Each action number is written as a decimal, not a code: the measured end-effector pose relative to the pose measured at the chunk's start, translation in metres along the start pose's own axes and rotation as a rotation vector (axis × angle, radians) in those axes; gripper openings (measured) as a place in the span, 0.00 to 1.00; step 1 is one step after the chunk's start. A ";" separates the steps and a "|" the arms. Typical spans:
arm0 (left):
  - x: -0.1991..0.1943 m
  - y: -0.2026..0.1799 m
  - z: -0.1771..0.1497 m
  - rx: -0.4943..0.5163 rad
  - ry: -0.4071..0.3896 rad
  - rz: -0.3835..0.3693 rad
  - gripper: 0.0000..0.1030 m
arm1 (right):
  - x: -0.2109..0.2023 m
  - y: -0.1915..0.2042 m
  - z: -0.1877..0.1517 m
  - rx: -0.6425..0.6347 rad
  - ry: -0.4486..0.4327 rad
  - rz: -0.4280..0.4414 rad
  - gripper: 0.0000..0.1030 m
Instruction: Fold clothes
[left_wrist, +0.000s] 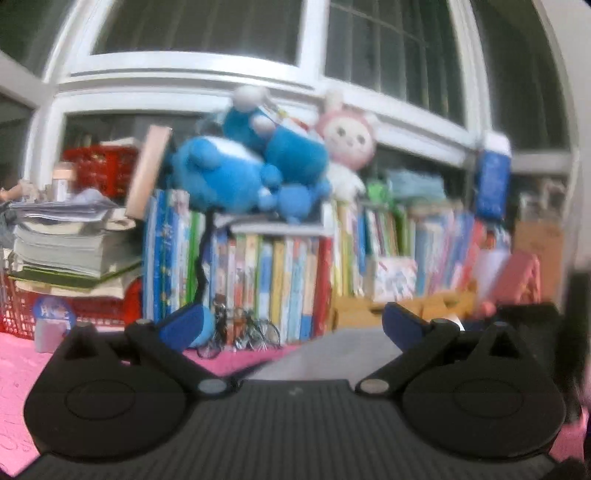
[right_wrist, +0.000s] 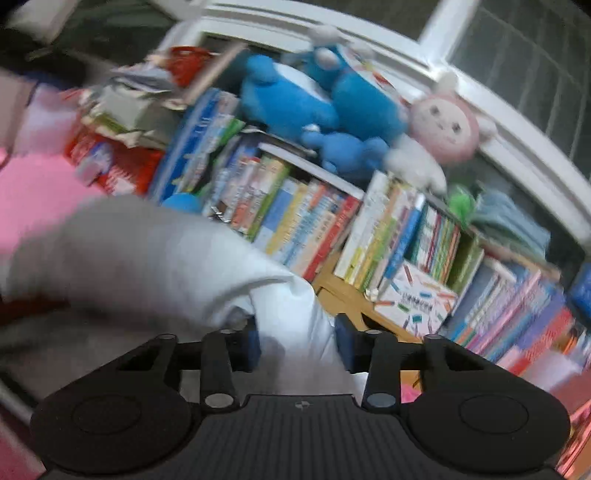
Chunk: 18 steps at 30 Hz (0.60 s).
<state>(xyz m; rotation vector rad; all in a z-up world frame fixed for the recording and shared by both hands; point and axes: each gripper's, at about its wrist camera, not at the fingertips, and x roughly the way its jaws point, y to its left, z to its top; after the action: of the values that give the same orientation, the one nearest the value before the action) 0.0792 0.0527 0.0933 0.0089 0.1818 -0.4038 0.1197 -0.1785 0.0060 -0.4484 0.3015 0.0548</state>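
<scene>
White cloth caught in the right claw, over a pink surface before a bookshelf

The right gripper (right_wrist: 297, 347) pinches a soft, pale garment (right_wrist: 155, 258) billowing to its left; the left gripper (left_wrist: 297, 325) gapes empty above a pink mat (left_wrist: 18, 369), with upright books (left_wrist: 280, 280) and plush toys (left_wrist: 229, 173) ahead, all motion-blurred.

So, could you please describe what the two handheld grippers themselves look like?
Both the left gripper and right gripper are matte black: ribbed central body, two round discs, linkage arms with silver pivot pins, and blue finger pads.
</scene>
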 end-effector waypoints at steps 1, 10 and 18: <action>-0.002 -0.010 -0.008 0.051 0.023 -0.029 1.00 | 0.005 -0.005 0.001 0.028 0.004 0.012 0.36; 0.059 -0.076 -0.086 0.443 0.157 0.080 1.00 | 0.020 -0.097 -0.009 0.736 0.008 0.507 0.28; 0.084 0.007 -0.049 -0.199 0.140 -0.071 0.89 | -0.012 -0.103 -0.028 0.697 0.076 0.354 0.52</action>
<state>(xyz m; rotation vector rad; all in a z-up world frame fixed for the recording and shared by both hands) 0.1495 0.0290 0.0299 -0.1659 0.3611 -0.4546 0.1131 -0.2834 0.0285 0.2987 0.4477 0.2685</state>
